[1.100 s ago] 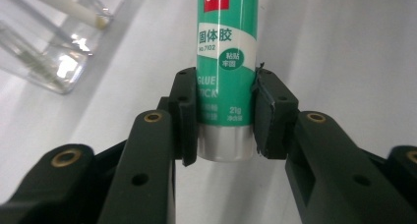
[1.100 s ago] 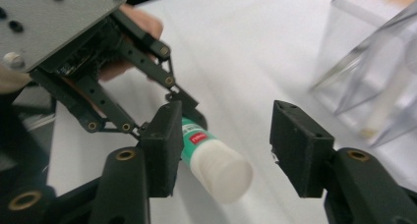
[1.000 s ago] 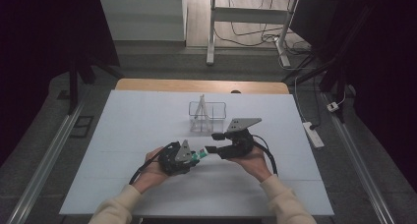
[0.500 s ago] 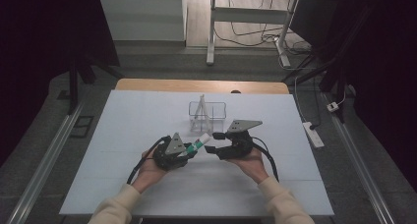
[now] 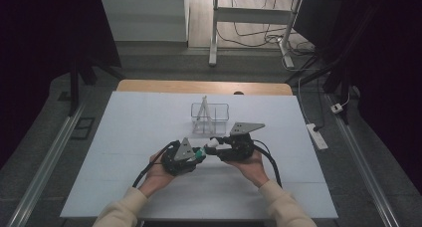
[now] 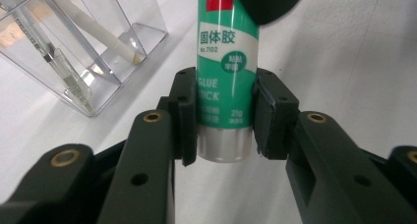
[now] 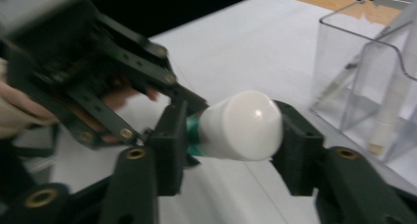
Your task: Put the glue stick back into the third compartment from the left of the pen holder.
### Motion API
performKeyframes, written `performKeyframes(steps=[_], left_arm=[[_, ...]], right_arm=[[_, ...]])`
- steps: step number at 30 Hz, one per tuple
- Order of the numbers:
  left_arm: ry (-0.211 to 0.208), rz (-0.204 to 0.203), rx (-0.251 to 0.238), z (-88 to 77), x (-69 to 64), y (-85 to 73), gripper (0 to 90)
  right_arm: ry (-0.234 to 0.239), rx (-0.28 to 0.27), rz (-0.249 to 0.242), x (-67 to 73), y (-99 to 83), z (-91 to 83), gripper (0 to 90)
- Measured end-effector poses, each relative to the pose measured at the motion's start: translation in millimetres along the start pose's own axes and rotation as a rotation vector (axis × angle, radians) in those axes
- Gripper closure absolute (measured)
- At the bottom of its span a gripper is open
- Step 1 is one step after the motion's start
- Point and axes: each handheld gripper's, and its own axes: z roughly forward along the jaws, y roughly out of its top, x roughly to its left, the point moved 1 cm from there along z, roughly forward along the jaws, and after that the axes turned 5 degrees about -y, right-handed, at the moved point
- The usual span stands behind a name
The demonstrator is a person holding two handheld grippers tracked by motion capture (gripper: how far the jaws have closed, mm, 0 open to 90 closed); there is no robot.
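The left gripper (image 6: 223, 130) is clamped on the base of the green glue stick (image 6: 227, 71), held level above the tabletop (image 5: 124, 137) near six o'clock, apparently bracing it so the right gripper (image 7: 226, 140), whose jaws have just been closing around the white cap (image 7: 243, 126), can pull it off. The left gripper view reads the label; the right shows the cap's dome, with the clear organizer (image 5: 210, 118) toward twelve o'clock.

You're in a lab or test room — a white-covered table (image 5: 149, 137), dark curtains at nine and three o'clock, desk legs (image 5: 215, 33) and loose cables (image 5: 259, 35) at twelve.
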Motion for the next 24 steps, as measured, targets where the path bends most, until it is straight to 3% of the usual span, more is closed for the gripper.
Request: performKeyframes(steps=[3, 6, 10, 18, 24], left_arm=[[0.001, 0.01, 0.013, 3.0, -1.8, 0.6, 65.3], [-0.007, 0.002, 0.02, 6.1, -2.2, 0.7, 64.5], [0.001, -0.009, 0.007, 4.9, -1.7, 0.3, 62.3], [0.01, -0.085, -0.006, -6.4, 3.6, -4.2, 43.2], [0.018, -0.124, -0.014, -29.7, 4.3, -18.6, 39.0]], right_arm=[[0.046, -0.022, 0.039, -2.3, 1.0, -2.0, 58.1], [0.08, -0.035, 0.033, -0.7, 2.4, -2.7, 63.5], [0.086, -0.03, 0.016, 0.0, 3.0, -3.3, 64.3], [0.027, -0.055, -0.004, -4.9, 6.2, -13.0, 64.4], [-0.009, -0.094, -0.016, -6.8, 14.6, -26.7, 64.4]])
